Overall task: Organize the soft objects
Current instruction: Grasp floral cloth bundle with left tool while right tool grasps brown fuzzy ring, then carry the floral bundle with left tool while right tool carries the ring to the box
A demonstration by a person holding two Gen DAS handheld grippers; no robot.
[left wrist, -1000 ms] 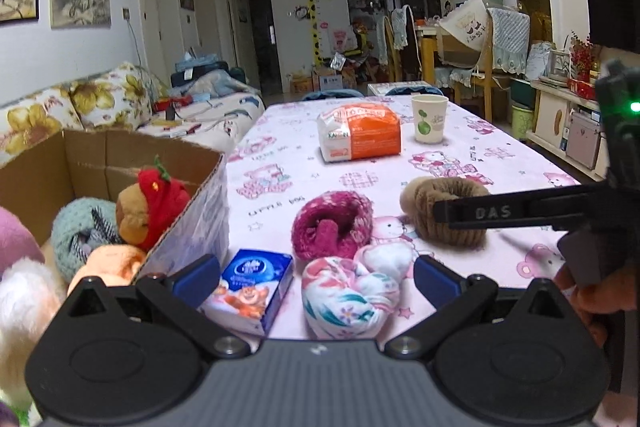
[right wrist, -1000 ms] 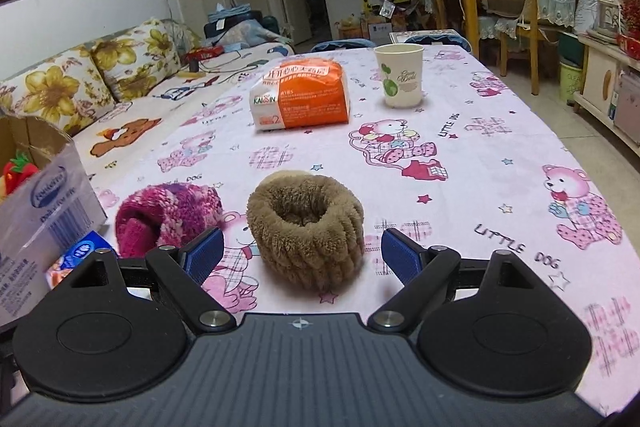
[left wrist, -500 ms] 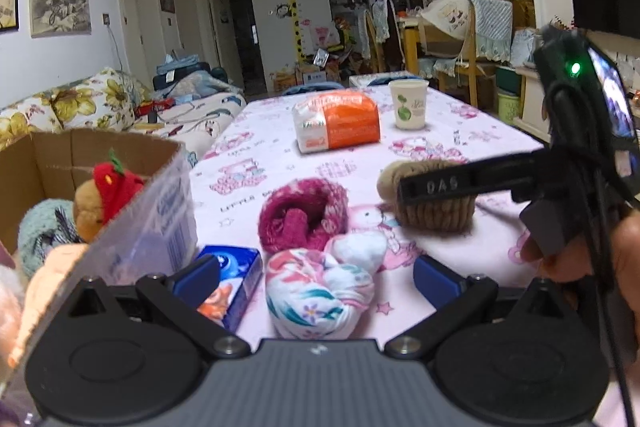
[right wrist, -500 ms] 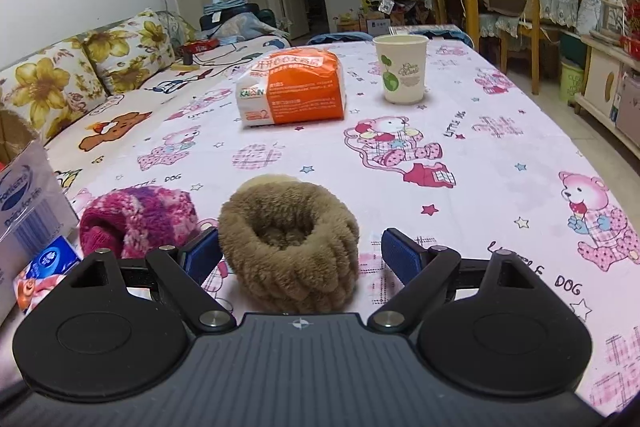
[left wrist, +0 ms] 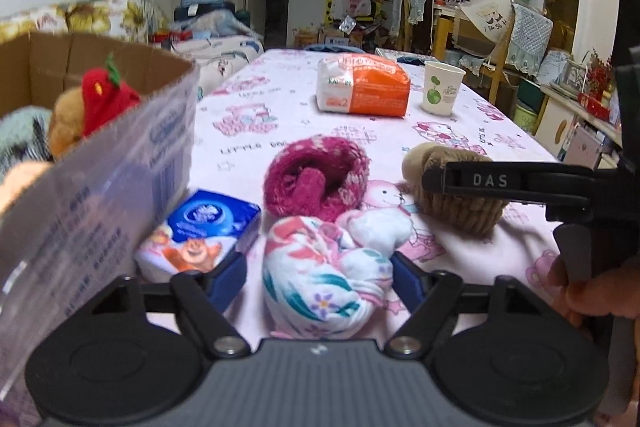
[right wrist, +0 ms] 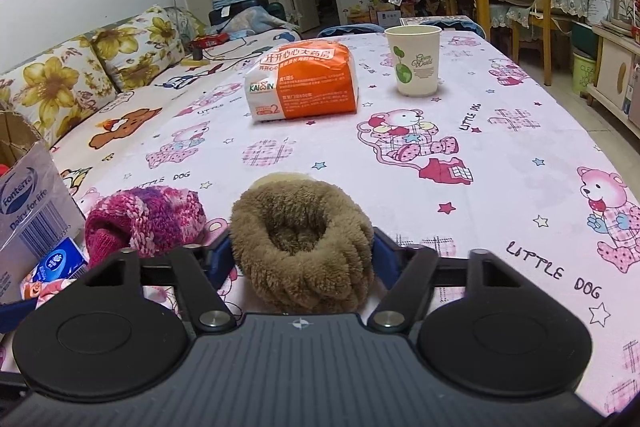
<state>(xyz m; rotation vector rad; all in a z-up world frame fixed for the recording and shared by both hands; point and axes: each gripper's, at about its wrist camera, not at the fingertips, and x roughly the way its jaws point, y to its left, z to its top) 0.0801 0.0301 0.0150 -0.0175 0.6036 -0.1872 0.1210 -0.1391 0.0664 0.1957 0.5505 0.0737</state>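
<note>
A floral white sock bundle lies on the pink tablecloth between the jaws of my left gripper. Those jaws are closing; the right pad meets the bundle, while a strip of cloth shows beside the left pad. A brown fuzzy roll sits between the jaws of my right gripper, which are closing with both pads against its sides. In the left wrist view one black right finger crosses the brown roll. A magenta knit sock roll lies free behind the bundle.
A cardboard box with plush toys, one of them red, stands close on the left. A blue tissue packet lies by it. An orange package and a paper cup stand farther back. A hand grips the right tool.
Both pairs of jaws have narrowed around their sock rolls. The left gripper has moved forward and down, so the floral bundle and the box look nearer.
</note>
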